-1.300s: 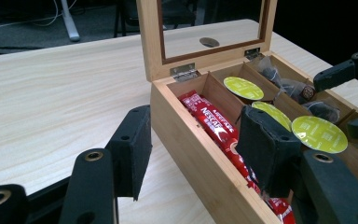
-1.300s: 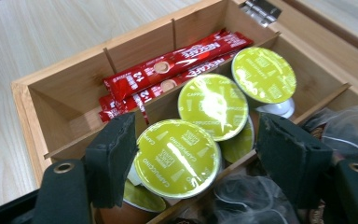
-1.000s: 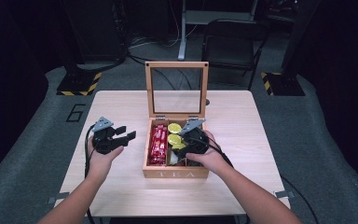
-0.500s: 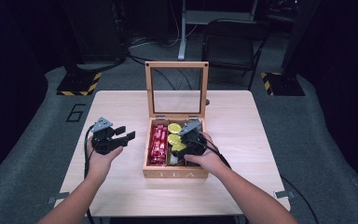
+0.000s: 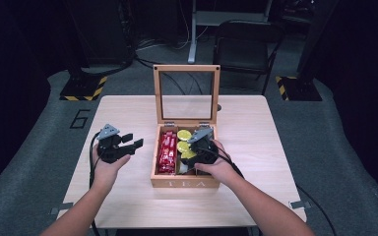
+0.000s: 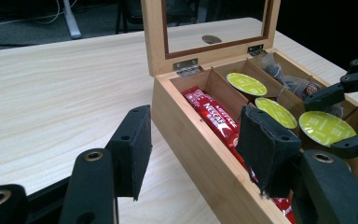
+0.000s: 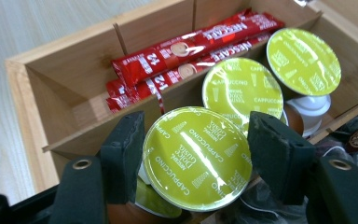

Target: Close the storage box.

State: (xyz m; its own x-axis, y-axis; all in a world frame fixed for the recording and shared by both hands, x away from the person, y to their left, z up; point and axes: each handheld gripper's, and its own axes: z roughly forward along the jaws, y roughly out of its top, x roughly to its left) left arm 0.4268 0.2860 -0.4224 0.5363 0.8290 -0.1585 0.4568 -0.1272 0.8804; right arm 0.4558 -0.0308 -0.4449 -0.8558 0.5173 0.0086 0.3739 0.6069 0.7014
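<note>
A wooden tea box (image 5: 184, 183) stands open at the table's middle, its glass lid (image 5: 187, 98) upright. Red sachets (image 7: 186, 46) fill its left compartment, and green-lidded capsules (image 7: 242, 86) lie in the middle one. My right gripper (image 7: 196, 154) reaches into the box; its jaws have just been closing and now stand against both sides of the nearest green capsule (image 7: 198, 156). The left gripper view shows those jaws round the same capsule (image 6: 326, 127). My left gripper (image 5: 133, 142) hovers open and empty over the table, left of the box (image 6: 191, 126).
Dark tea bags (image 6: 279, 72) lie in the box's right compartment. Bare tabletop (image 5: 256, 128) spreads on both sides of the box. A chair (image 5: 243, 44) and stands sit on the floor beyond the table's far edge.
Both hands have kept their places. In the high view nothing else visibly differs.
</note>
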